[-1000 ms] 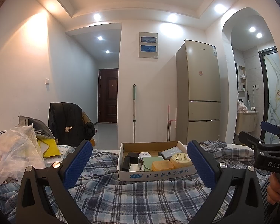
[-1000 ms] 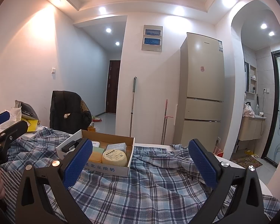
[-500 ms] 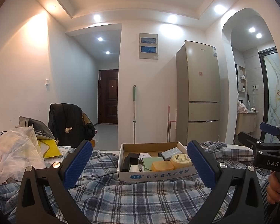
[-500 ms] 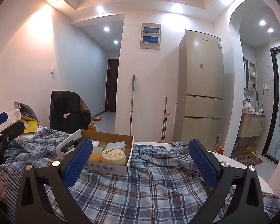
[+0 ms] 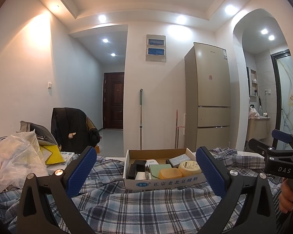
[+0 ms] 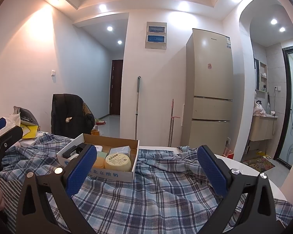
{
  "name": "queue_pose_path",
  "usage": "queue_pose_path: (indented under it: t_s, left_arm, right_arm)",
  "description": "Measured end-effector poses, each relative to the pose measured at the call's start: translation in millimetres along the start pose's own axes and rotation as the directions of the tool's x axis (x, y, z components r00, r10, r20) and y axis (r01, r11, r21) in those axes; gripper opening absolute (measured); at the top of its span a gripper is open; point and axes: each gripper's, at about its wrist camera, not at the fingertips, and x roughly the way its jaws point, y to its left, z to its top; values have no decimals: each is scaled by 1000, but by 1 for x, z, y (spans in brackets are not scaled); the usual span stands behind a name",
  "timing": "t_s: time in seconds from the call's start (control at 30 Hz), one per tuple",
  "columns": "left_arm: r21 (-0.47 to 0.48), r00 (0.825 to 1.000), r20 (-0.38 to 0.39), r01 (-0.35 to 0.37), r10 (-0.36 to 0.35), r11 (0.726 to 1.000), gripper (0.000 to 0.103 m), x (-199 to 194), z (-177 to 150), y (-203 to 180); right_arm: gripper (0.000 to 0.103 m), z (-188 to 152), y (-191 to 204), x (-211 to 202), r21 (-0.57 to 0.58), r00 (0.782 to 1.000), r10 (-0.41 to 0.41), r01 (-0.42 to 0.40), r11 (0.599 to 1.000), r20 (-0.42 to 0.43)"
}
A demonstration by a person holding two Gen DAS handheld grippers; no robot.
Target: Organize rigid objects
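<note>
A shallow cardboard box (image 5: 164, 182) (image 6: 115, 173) sits on a blue plaid cloth (image 5: 146, 210) (image 6: 156, 198). Inside it lie a round yellow tub (image 5: 189, 168) (image 6: 117, 161), an orange case (image 5: 170, 173), a green pad (image 5: 158, 168), a grey-blue carton (image 5: 178, 159) (image 6: 120, 150), a black block (image 5: 135, 168) and small white items. My left gripper (image 5: 146, 172) hovers open in front of the box, nothing between its blue pads. My right gripper (image 6: 146, 172) hangs open over the cloth, right of the box. Each gripper shows at the edge of the other's view.
Plastic bags (image 5: 15, 161) and yellow packaging (image 5: 50, 153) pile up at the left. A chair with a black jacket (image 5: 72, 128) stands behind. A fridge (image 5: 209, 97), a mop and a broom line the far wall. The white table edge (image 6: 250, 171) shows at right.
The right wrist view has drifted slightly lower and nearer the box. The left gripper has barely moved. Both stay open.
</note>
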Motion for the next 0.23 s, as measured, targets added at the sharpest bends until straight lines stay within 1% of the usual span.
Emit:
queue_pose_path:
  t_s: [0.23]
  left_arm:
    - [5,1000,-1,-3,3,1000,103,-2,-1,-3]
  right_arm:
    - [102,0,8,-4,-31,1000,-6,6,999,23]
